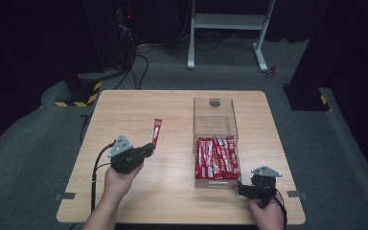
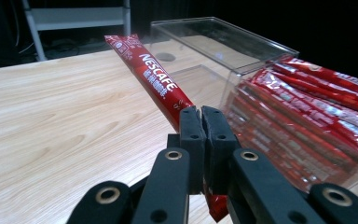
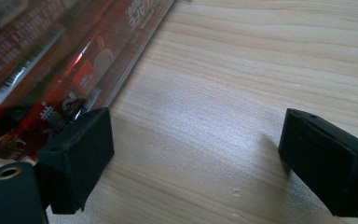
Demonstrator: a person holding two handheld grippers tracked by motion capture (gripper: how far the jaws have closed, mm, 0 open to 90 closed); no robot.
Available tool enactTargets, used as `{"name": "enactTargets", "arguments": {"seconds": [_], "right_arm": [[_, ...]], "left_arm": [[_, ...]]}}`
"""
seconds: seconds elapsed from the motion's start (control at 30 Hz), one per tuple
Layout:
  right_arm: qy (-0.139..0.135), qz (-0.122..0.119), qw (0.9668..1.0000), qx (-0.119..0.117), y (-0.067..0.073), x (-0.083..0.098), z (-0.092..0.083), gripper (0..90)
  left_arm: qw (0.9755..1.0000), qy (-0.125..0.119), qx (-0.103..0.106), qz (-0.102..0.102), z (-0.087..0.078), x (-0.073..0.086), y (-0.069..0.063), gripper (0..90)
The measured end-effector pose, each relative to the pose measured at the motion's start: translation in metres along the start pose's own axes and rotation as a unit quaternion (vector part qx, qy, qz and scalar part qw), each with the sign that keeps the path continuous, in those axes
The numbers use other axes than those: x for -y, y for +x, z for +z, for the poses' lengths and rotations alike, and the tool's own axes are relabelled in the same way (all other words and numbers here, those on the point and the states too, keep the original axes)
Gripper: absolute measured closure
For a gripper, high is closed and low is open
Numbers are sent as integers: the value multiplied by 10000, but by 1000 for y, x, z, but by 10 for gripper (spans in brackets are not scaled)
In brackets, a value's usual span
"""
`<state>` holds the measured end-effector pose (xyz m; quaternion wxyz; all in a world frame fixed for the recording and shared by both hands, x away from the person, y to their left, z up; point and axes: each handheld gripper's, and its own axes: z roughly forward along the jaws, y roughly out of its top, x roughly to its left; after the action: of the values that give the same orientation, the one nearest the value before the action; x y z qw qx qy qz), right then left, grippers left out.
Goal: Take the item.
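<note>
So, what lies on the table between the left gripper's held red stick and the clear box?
Nothing: in the high view, bare wooden table separates the red stick from the clear box.

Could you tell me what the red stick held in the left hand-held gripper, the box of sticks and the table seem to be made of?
Red stick: probably glossy plastic or foil film; it is thin, printed and shiny.
Box: clear, rigid plastic, likely acrylic; see-through walls with bright edges.
Table: pale wood or wood-look laminate, satin; the grain lines show, though which one is unclear.
</note>
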<state>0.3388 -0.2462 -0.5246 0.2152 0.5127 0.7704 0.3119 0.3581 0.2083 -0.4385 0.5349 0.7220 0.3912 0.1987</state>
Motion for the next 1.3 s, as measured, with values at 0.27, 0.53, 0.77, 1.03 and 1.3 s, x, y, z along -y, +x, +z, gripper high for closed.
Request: {"name": "enactTargets", "arguments": {"seconds": [0.27, 0.53, 0.77, 1.03, 1.3], "right_arm": [[0, 0, 10000, 0, 0, 0, 0, 99], [-3, -5, 10000, -1, 0, 0, 0, 100], [-2, -2, 10000, -3, 0, 0, 0, 101], [-3, -7, 10000, -4, 0, 0, 0, 102], [-12, -10, 10000, -2, 0, 0, 0, 105]], "left_arm": [[9997, 78, -222, -104, -3, 6, 17, 879], [9985, 190, -417, -295, -3, 17, 35, 880], [9973, 358, -528, -362, 2, 25, 43, 880], [9961, 537, -593, -380, 9, 33, 47, 880], [9943, 786, -588, -413, 21, 43, 49, 879]]}}
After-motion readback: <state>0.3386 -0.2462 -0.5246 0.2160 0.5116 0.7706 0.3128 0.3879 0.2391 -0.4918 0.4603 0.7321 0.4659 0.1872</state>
